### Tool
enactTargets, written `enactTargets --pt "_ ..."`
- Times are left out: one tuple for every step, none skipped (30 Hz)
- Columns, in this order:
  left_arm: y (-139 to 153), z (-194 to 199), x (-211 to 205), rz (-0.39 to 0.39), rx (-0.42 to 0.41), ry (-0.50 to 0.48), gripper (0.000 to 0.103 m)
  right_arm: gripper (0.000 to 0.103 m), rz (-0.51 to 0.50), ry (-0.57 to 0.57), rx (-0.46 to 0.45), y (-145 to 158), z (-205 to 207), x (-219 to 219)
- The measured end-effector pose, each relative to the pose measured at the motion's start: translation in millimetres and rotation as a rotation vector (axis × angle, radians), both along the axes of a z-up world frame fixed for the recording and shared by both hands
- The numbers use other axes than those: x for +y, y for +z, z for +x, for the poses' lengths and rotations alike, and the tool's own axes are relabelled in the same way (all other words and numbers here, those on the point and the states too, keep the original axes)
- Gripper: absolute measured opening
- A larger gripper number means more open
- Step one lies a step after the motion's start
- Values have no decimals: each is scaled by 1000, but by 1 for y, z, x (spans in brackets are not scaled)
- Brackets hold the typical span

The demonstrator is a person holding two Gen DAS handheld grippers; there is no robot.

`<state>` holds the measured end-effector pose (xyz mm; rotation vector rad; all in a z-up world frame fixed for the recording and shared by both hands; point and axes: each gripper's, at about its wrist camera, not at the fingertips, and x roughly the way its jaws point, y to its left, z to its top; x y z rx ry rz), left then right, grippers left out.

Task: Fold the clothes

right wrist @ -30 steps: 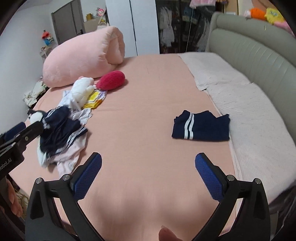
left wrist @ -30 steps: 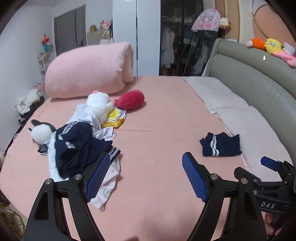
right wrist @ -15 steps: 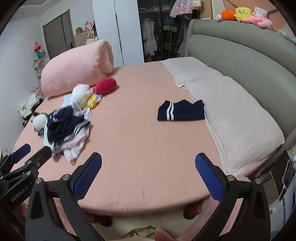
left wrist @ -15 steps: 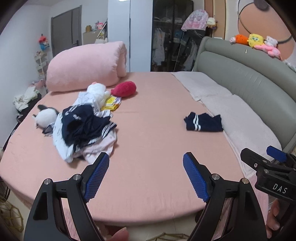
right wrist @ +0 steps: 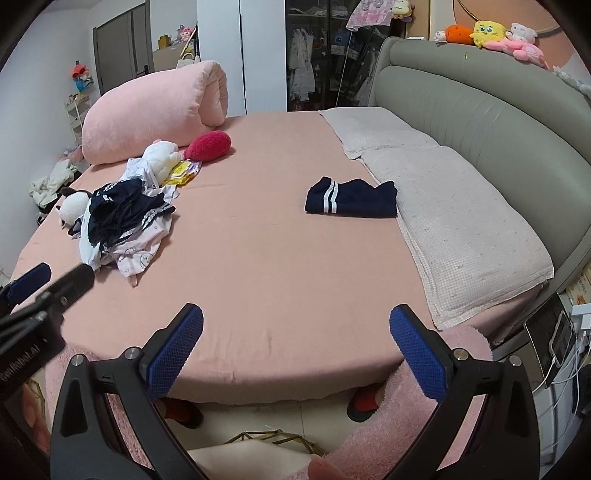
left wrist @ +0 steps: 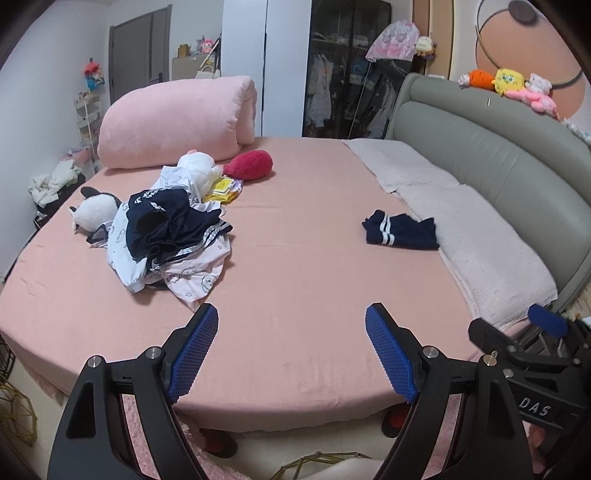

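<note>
- We hold the left gripper (left wrist: pixel 291 350) with its blue-padded black fingers spread wide apart and nothing between them, hovering off the near edge of the round bed with the pink sheet (left wrist: pixel 295 258).
- Our right gripper (right wrist: pixel 295 354) is likewise spread wide and empty, also off the bed's near edge; it shows at the right margin of the left wrist view (left wrist: pixel 532 354).
- A folded navy garment with two white stripes (left wrist: pixel 400 232) lies flat on the sheet, its far edge touching the pale quilted pad (left wrist: pixel 480 240) that runs along the grey padded headboard (left wrist: pixel 498 158).
- A crumpled heap of navy and white printed clothes (left wrist: pixel 170 236) sits on the left part of the bed, well apart from the folded piece and from both grippers.
- Just beside the heap we see a white and black plush toy (left wrist: pixel 94 212) on its left, a white plush toy (left wrist: pixel 195 168) behind it, and a yellow packet (left wrist: pixel 223 186) near that.
- A red plush cushion (left wrist: pixel 251 164) lies next to the yellow packet, in front of a large rolled pink blanket (left wrist: pixel 173 122) at the far side of the bed.
- On top of the headboard rests a row of small soft toys (right wrist: pixel 487 35).
</note>
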<state>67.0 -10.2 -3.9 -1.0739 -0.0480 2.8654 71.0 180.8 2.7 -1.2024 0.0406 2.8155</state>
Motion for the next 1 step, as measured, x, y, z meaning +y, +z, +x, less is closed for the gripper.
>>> enactTargets --pt "0 0 0 2 -3 -4 84 102 0 3 1 0 0 0"
